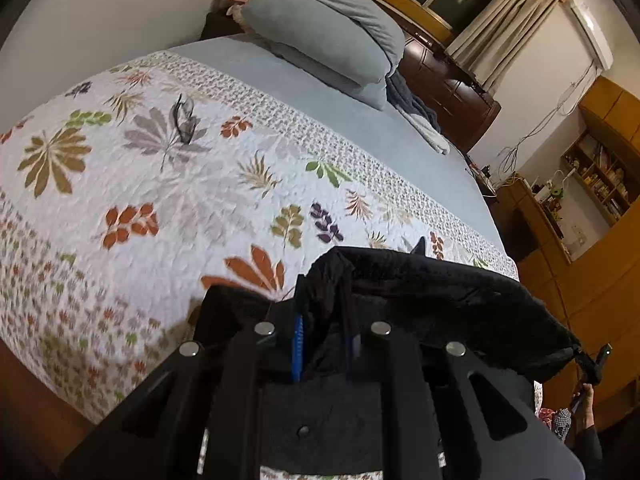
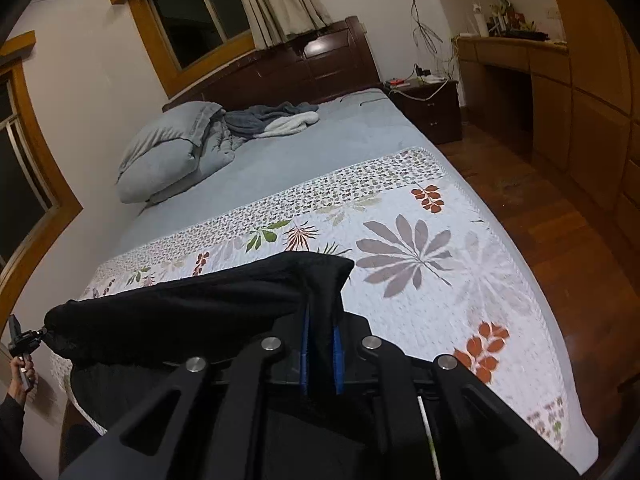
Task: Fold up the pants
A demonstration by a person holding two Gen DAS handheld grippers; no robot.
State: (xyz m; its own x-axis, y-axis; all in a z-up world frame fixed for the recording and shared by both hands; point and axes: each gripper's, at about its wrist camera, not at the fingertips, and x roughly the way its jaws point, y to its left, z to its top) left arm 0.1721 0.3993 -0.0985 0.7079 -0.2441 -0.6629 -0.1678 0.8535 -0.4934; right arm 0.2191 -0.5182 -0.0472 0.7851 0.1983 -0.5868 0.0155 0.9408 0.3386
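Above the quilt, black pants stretch sideways between both grippers.

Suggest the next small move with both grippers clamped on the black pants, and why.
Probably lower the pants onto the floral quilt and spread them flat. Left gripper and right gripper hold the fabric stretched in the air above the quilt, not yet laid out.

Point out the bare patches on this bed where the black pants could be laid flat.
The leaf-print quilt is bare from its patterned border band to the bed's near and side edges, except a small dark item in one far part. The blue sheet beyond the band is free too. Crowded: the head end, with the grey pillow and crumpled blanket.
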